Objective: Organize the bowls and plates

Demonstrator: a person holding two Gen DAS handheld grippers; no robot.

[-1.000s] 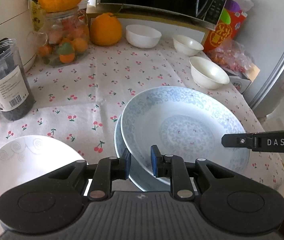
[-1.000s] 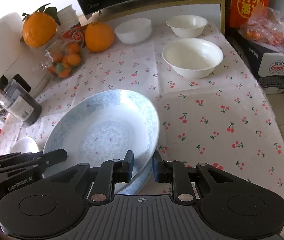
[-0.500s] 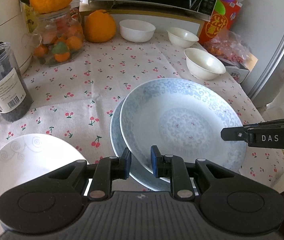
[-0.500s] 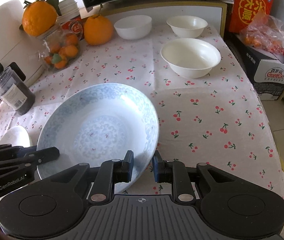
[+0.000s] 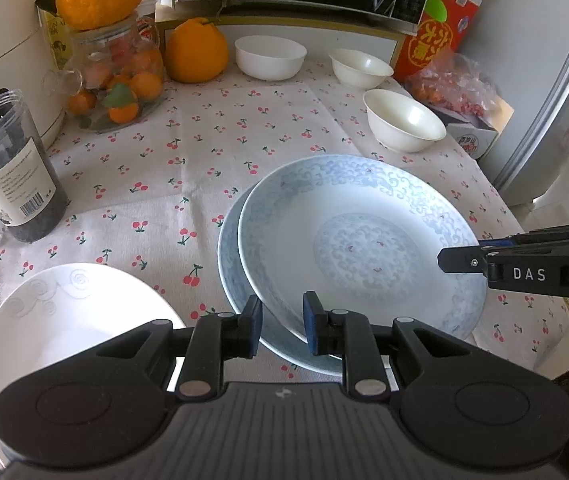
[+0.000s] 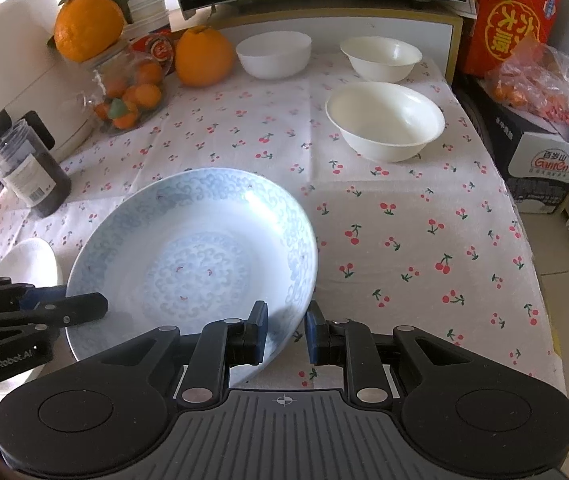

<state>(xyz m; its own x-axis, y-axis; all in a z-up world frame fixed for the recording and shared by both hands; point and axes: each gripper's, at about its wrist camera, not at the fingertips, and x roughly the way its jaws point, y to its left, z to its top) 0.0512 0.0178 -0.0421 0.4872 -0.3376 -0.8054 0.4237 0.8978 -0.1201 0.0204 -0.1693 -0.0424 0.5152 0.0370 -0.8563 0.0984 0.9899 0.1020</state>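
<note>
Gripping top plate [image 5: 364, 240] rim, both claws.

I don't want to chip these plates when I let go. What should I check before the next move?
1. Left claw closed on the upper blue plate's rim: ok.
2. Right claw closed on the same plate's rim: ok.
3. Upper plate centred over the lower blue plate: not ok; the lower one shows as a crescent on one side.
4. Upper plate resting on the lower one: cannot tell.
5. White plate apart from the stack: ok.
6. Nearest white bowl apart from the stack: ok.
</note>
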